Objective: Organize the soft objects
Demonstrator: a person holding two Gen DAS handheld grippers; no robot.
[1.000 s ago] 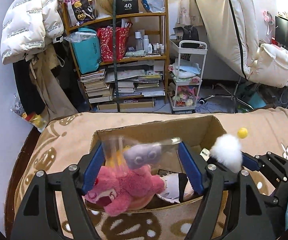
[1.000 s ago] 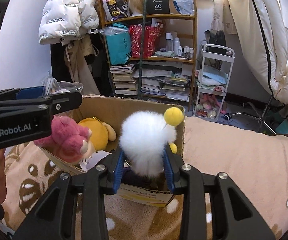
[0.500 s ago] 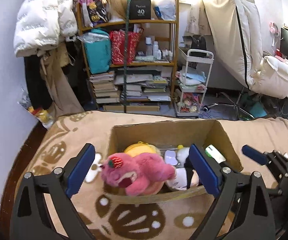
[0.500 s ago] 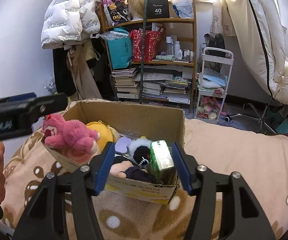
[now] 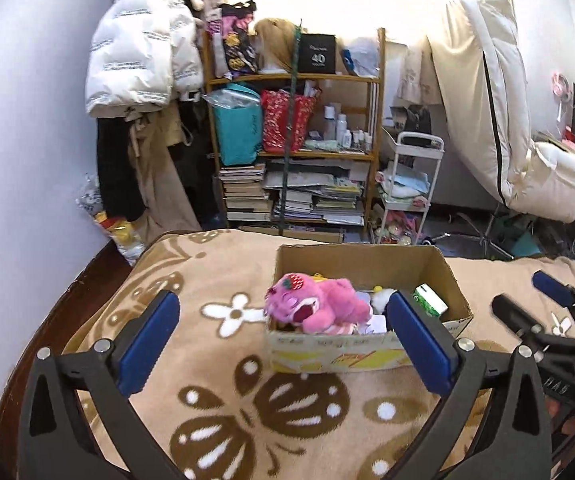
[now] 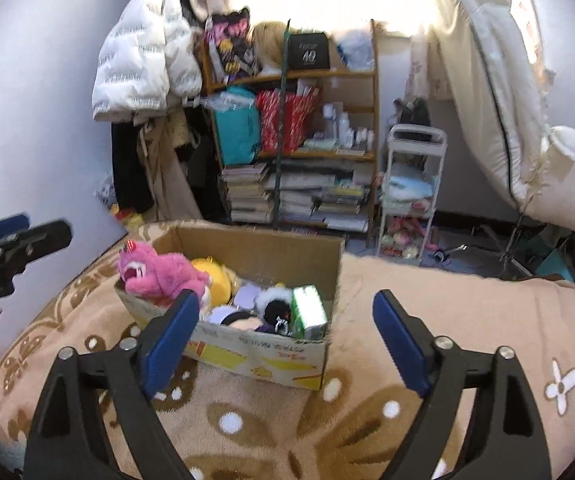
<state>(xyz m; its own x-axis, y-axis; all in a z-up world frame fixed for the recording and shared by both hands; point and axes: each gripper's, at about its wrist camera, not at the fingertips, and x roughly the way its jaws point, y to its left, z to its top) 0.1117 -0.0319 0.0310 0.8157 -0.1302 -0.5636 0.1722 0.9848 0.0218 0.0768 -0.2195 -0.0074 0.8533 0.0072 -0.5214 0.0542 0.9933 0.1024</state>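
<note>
Both hand-held grippers have backed up and away from the box [image 5: 361,344] since a second ago, and the white puff I had in the right one now lies inside it. My left hand-held gripper [image 5: 283,344] has its jaws still opening, nearly at full spread, with nothing between the pads. My right hand-held gripper [image 6: 285,338] is also opening, wide already, and empty.

From the left view the box sits straight ahead and below, its long axis running left to right across my line of reach. From the right view it lies ahead and to the left. I judge the left hand the nearer to the pink plush [image 5: 317,304], the right the nearer to the green pack [image 6: 307,312].

Inside, the pink plush sprawls over the near-left rim. Behind it sits a yellow plush [image 6: 215,282]. Toward the right end I see a lilac toy [image 6: 245,296], the white puff [image 6: 275,304] with a dark centre, and the green pack upright against the wall. More small soft things lie beneath; I cannot tell what they are.

Around the box is the tan patterned blanket [image 5: 223,400] on the bed. No loose soft thing shows on it.
</note>
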